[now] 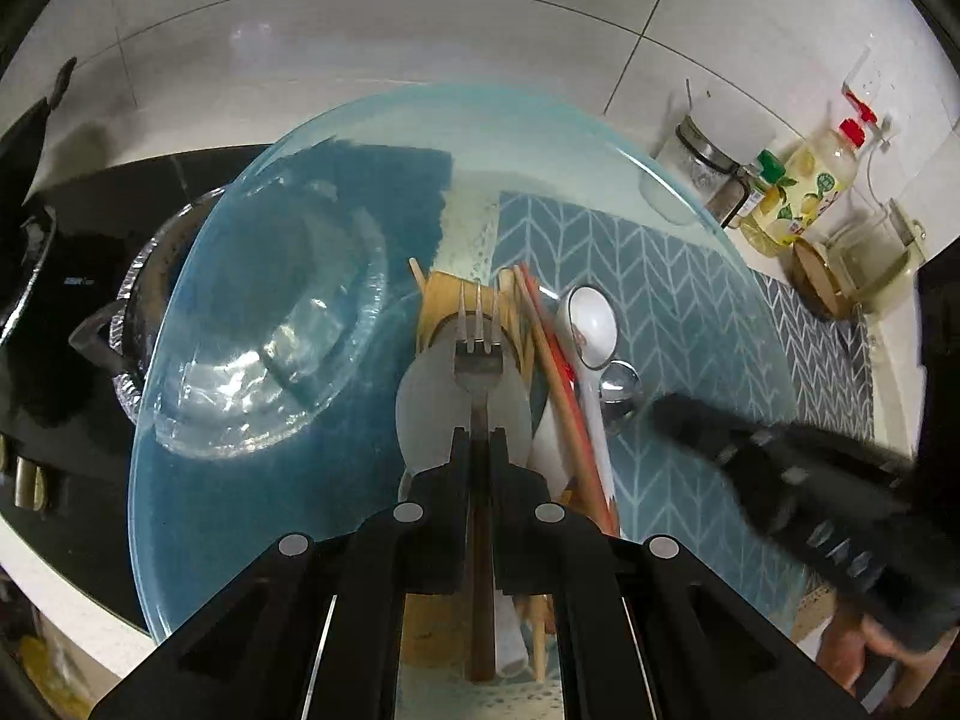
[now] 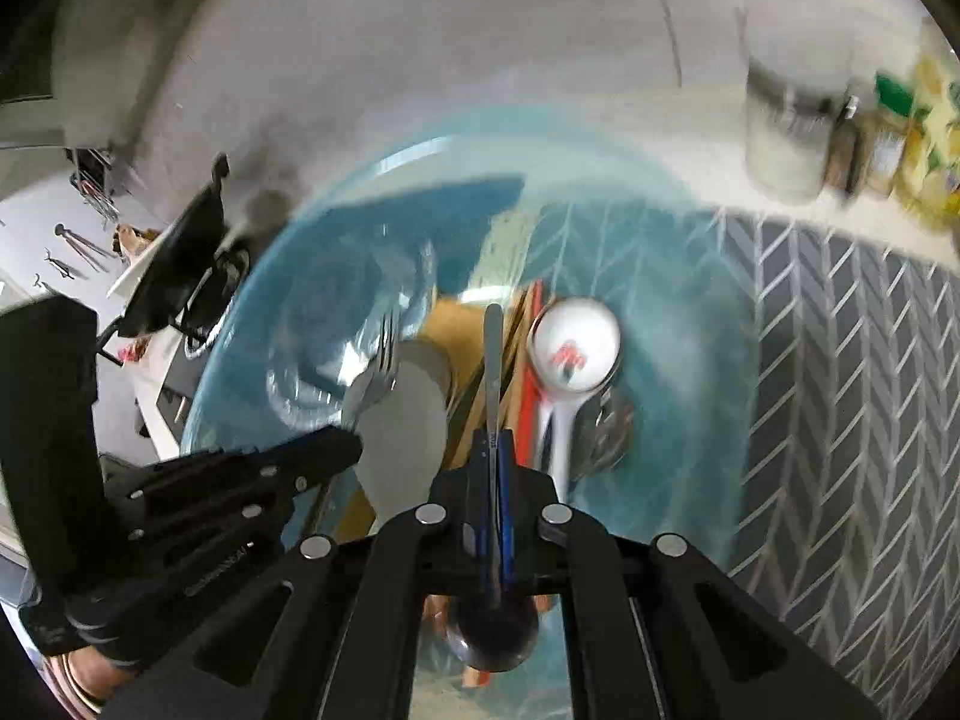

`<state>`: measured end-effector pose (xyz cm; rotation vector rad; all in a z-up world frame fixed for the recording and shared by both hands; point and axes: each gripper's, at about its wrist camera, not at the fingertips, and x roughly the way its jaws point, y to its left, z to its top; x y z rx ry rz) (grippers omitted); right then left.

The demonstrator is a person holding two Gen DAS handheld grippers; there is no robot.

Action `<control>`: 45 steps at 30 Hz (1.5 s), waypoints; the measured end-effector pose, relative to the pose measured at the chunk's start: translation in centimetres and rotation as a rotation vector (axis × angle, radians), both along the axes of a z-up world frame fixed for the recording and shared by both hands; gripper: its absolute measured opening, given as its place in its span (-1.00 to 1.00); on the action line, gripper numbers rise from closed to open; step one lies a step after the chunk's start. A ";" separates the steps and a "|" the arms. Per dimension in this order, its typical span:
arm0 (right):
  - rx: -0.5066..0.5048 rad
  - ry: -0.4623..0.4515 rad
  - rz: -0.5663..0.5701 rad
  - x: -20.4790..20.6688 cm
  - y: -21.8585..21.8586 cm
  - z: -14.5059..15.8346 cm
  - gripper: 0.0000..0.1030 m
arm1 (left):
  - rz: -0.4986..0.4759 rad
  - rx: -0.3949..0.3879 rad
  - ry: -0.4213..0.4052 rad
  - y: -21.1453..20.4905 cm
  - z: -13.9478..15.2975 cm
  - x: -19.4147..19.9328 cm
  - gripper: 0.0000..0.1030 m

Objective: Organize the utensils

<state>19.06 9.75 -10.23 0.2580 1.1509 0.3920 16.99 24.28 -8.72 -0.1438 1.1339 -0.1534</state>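
We are holding a fork [image 1: 478, 360] in our left gripper [image 1: 478, 441], its fingers clenched on the neck just below the head, so the four tines are pointing to 12 o'clock and the brown, wood-toned handle is running back toward 6 between the black linkages. The fork head is looking dull grey metal, flat and slightly scuffed. Our right gripper [image 2: 493, 441] is clamping a metal spoon [image 2: 493, 540] by its slim shiny stem; the stem tip is reaching toward 12 and the round polished bowl is hanging at 6, under the fingers. Both utensils are hovering over a big round tray [image 1: 288, 540] of translucent blue glass or plastic, smooth and glossy. On it we are seeing a clear bowl [image 1: 264, 336] at 9 o'clock, a pale oval paddle [image 1: 432, 408] under the fork, a wooden board [image 1: 441, 300], red and wooden chopsticks [image 1: 555, 372] lying toward 1, a white ceramic spoon [image 1: 591, 324] with a red mark, and another shiny metal spoon [image 1: 621, 384] just beside it. The tray is sitting on a grey herringbone mat [image 1: 828, 360]. At 2 o'clock, by the tiled wall, jars and bottles [image 1: 798, 192] are standing. The right-wrist view is blurred, so fine detail there is hard for us to read.
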 end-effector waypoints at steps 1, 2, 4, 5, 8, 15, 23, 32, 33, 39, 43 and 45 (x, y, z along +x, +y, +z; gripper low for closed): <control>-0.022 0.008 -0.011 -0.2 0.3 -0.1 -0.93 | -0.002 0.005 0.002 0.1 0.0 0.1 -0.85; -0.037 0.016 -0.012 -0.4 0.4 -0.1 -0.93 | -0.007 0.006 0.002 0.1 0.0 0.1 -0.84; -0.067 0.035 -0.005 -0.8 0.7 -0.1 -0.92 | -0.014 0.012 -0.004 -0.1 0.2 0.1 -0.72; -0.073 0.029 -0.013 -1.2 0.6 0.0 -0.92 | -0.010 0.016 -0.002 0.0 0.2 0.0 -0.48; -0.083 0.020 -0.018 -1.8 0.5 0.7 -0.92 | 0.013 0.010 -0.018 0.4 0.7 -0.5 -0.09; -0.139 -0.207 -0.048 -4.1 -2.0 8.1 -0.92 | 0.055 0.065 -0.140 0.7 5.6 -2.8 0.26; -0.186 -0.567 -0.098 -11.0 -6.0 20.7 -0.89 | 0.045 0.230 -0.501 -3.1 17.9 -10.9 0.93; -0.168 -0.646 -0.079 -19.6 -7.7 20.5 0.48 | 0.017 0.273 -0.476 -6.9 18.2 -17.7 0.93; -0.158 -0.637 -0.078 -20.2 -7.7 20.5 0.51 | 0.009 0.246 -0.466 -6.9 18.2 -18.4 0.93; -0.095 -0.560 -0.101 -22.3 -8.3 20.3 0.52 | 0.000 0.156 -0.436 -5.8 17.3 -20.2 0.93; -0.079 -0.533 -0.124 -23.1 -7.6 19.5 0.52 | -0.038 0.107 -0.423 -4.0 16.8 -19.8 0.93; -0.063 -0.521 -0.138 -23.3 -7.1 19.1 0.52 | -0.051 0.113 -0.409 -3.2 16.6 -19.3 0.93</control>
